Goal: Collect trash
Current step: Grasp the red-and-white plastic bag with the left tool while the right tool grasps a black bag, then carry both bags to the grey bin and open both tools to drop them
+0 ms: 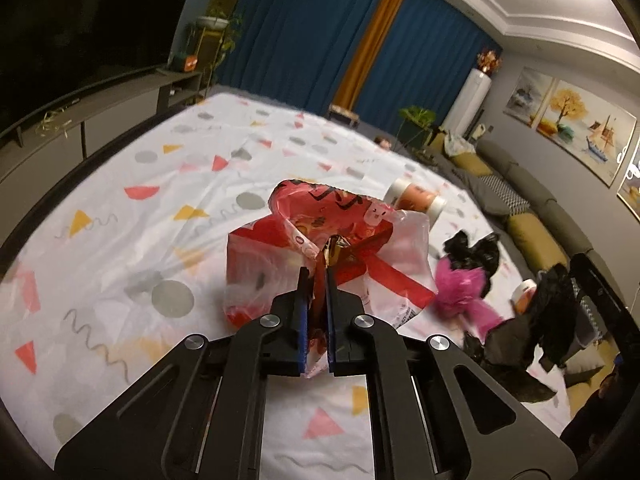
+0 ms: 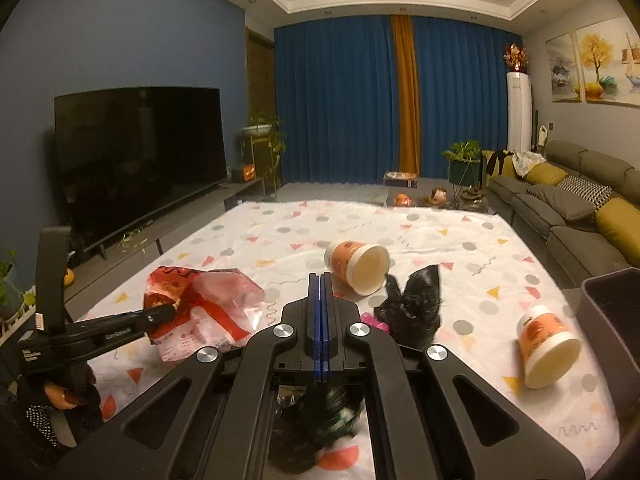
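Blue curtains with one orange strip hang behind a wide surface spread with a white cloth printed with grey dots and pink and yellow triangles; whether a counter lies under it cannot be told. At the far left a large black television stands on a low grey cabinet.

Left of centre, the left tongs are clenched on a fold of a crumpled red-and-clear plastic bag, which bunches up just ahead of the blue pads. In the right wrist view the same tongs reach in from the left edge and grip that bag at its near side.

In the middle, the right tongs have their blue pads pressed together; nothing can be seen caught between them. Just behind their tips an orange-and-white paper cup lies on its side, its open mouth facing the camera. Beside it to the right sits a crumpled black plastic bag, with a scrap of pink wrapper touching it.

Further right a second orange-and-white paper cup lies tipped over near a dark grey bin at the cloth's edge. Along the right wall runs a grey sofa with yellow cushions.
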Demonstrator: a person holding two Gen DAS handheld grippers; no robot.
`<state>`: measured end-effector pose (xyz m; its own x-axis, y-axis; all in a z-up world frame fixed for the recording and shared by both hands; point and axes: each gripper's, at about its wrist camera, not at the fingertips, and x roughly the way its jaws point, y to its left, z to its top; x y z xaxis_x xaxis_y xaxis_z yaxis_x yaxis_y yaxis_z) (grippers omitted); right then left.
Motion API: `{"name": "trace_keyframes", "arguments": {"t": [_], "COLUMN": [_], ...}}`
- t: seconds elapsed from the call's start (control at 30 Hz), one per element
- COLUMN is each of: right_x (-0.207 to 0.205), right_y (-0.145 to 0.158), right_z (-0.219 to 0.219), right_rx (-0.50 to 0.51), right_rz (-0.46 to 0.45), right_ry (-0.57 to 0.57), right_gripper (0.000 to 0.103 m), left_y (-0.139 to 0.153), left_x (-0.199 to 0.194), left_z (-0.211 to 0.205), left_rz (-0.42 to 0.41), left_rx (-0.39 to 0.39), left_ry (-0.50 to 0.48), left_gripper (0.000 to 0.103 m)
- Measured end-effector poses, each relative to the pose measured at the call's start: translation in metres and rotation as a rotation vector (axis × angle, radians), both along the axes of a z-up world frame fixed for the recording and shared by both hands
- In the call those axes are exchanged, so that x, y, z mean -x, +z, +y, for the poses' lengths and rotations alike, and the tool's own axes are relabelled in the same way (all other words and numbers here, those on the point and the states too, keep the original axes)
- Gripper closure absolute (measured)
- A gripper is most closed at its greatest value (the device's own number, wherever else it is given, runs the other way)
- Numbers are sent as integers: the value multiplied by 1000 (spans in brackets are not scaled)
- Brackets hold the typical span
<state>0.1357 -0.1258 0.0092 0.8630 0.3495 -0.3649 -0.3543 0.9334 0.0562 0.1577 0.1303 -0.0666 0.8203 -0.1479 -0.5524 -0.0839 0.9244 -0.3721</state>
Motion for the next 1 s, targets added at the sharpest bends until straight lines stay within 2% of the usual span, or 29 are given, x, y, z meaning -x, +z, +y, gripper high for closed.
{"name": "trace_keyframes", "arguments": {"t": [0.23, 0.47, 1.0], "right_x": [20, 35, 49], "right_y": [14, 24, 37], "right_z": [-30, -58, -137], "right_rx": [-28, -44, -58], "right_rz": [-32, -56, -101], "right_ry": [-30, -82, -240], "right_gripper": [102, 102, 102], "left_y": [27, 40, 58], "left_x": [24, 33, 20], "left_z": [-17, -48, -136], "left_rz": [-67, -97, -146], "left_rx": [-19, -35, -79], "left_ry": [-27, -87, -265], "left_gripper": [97, 97, 97]}}
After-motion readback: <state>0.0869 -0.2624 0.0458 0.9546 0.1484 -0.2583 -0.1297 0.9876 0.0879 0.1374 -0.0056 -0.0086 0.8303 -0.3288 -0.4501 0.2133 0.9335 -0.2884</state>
